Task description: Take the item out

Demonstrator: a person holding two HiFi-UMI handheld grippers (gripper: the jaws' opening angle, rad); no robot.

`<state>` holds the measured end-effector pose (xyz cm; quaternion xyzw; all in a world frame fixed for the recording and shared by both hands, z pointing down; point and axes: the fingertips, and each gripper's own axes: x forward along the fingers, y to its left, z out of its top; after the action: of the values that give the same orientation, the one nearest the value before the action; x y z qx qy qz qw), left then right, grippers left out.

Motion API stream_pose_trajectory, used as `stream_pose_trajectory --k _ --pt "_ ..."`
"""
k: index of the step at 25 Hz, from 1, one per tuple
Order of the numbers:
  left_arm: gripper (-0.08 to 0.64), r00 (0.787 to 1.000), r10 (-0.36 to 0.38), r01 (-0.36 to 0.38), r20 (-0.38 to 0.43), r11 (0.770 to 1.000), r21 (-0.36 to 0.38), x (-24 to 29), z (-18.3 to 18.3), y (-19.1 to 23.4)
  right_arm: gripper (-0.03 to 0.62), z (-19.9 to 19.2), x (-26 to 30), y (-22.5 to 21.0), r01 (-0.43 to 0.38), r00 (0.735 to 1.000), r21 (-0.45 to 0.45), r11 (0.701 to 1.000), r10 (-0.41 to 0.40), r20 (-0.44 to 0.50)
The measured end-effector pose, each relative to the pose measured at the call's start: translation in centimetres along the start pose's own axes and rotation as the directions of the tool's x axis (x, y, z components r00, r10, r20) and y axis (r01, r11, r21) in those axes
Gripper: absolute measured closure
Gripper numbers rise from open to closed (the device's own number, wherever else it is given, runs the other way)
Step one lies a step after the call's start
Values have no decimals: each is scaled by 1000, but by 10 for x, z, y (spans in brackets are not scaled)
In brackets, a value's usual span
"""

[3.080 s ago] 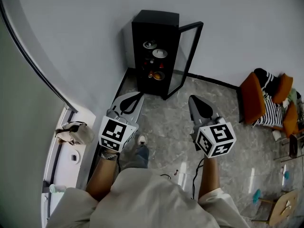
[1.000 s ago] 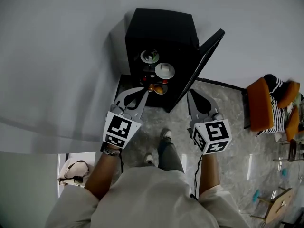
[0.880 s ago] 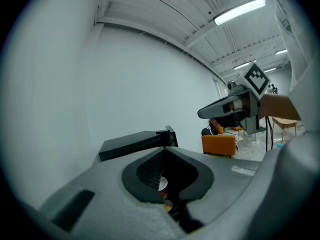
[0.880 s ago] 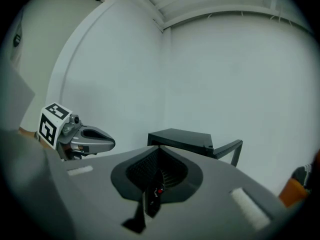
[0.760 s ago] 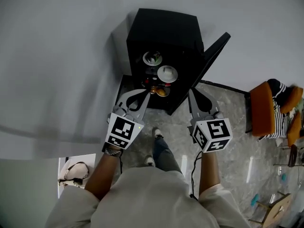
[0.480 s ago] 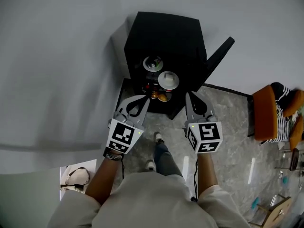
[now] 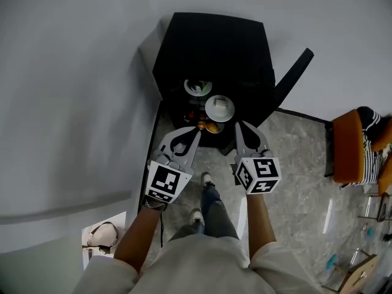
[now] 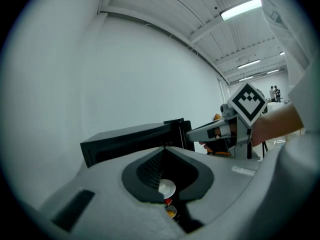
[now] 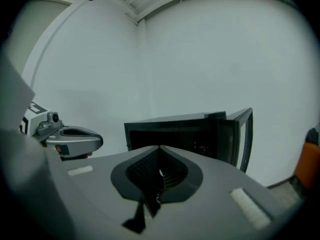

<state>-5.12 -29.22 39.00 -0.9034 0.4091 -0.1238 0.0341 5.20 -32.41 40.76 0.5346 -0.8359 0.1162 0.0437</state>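
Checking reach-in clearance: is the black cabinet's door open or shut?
Open. The glass door stands swung out at the right of the black cabinet; a white dish on a shelf shows uncovered.

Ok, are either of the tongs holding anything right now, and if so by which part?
Nothing is held. The left tongs and right tongs are both shut and empty, in front of the open black cabinet.
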Motion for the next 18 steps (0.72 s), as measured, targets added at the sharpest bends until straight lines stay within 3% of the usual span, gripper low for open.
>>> stream_pose_trajectory --k 6,11,18 --pt "555 1000 -6 7 11 999 -49 22 -21 2 578 -35 30 -22 12 1000 157 987 -13 2" --pt "555 1000 -1 -1 -22 998 -67 28 -43 6 577 -77 49 -42 51 997 245 968 -36 -63" --pt "555 998 -7 0 -64 994 -106 36 -78 15 551 -127 77 -46 31 995 426 904 13 -100"
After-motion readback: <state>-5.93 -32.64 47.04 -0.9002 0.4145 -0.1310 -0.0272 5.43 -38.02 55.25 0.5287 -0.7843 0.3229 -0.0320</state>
